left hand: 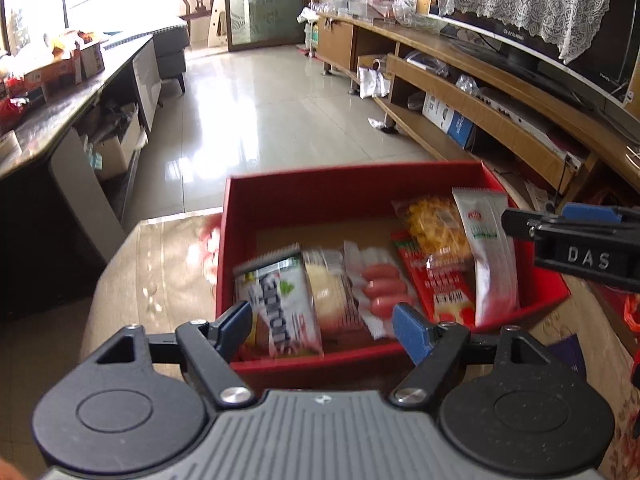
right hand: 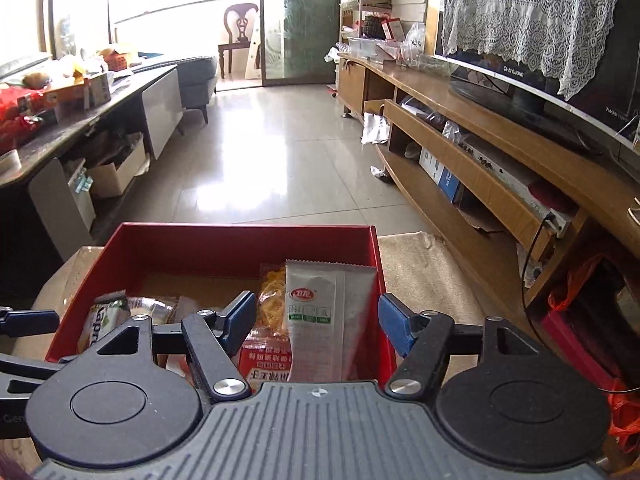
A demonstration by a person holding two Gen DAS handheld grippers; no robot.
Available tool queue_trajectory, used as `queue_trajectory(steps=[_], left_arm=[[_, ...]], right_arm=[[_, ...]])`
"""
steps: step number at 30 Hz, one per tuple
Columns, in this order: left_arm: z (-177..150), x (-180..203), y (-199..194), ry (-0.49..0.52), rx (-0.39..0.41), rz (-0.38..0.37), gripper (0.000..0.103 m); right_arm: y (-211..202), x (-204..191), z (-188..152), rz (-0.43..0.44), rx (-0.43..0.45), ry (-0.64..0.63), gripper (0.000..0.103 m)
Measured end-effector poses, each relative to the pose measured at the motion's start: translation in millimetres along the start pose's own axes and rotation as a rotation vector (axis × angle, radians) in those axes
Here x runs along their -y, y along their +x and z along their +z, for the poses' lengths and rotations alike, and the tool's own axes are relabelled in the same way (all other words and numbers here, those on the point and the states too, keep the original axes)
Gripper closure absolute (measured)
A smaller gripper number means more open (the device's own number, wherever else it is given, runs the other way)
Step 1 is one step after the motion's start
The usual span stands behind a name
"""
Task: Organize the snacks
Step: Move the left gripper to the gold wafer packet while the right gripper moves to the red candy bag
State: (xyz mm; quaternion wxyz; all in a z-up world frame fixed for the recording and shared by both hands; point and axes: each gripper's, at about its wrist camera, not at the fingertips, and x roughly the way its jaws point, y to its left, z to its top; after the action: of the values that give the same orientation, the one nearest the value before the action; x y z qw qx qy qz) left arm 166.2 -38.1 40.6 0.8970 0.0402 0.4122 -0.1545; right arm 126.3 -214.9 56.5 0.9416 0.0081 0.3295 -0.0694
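Snacks: lay side by side in red box (left hand: 288, 196) on table | White pack (right hand: 320, 312): looked light, soft, slippery; best pinched flat across middle | Left claw (left hand: 326, 320): released, held nothing, tipped down over near rim | Right claw (right hand: 316, 320): released too, hung above white pack, tipped down

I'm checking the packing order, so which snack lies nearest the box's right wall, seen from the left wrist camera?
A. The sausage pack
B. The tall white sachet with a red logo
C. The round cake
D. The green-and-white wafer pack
B: the tall white sachet leans against the right wall of the red box, with the sausage pack near the middle.
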Motion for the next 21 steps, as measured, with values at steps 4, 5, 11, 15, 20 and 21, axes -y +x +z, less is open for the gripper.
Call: queue_trajectory(steps=[4, 5, 11, 15, 20, 21], left_arm=[[-17, -2, 1, -0.023, -0.052, -0.010, 0.031], [-21, -3, 3, -0.027, -0.064, -0.005, 0.031], [-46, -9, 27, -0.060, -0.164, 0.010, 0.031], [-58, -14, 48, -0.086, -0.217, 0.019, 0.030], [-61, -9, 47, -0.053, -0.188, 0.037, 0.031], [-62, -9, 46, -0.041, -0.185, 0.045, 0.033]], right_arm=[[-12, -5, -11, 0.002, -0.017, -0.023, 0.029], [-15, -6, -14, 0.004, -0.022, -0.028, 0.029], [-29, -17, -34, 0.015, -0.064, -0.080, 0.029], [-33, -17, -45, 0.027, -0.096, -0.083, 0.029], [-33, -18, -55, 0.043, -0.129, -0.087, 0.029], [-31, -19, -57, 0.046, -0.137, -0.092, 0.029]])
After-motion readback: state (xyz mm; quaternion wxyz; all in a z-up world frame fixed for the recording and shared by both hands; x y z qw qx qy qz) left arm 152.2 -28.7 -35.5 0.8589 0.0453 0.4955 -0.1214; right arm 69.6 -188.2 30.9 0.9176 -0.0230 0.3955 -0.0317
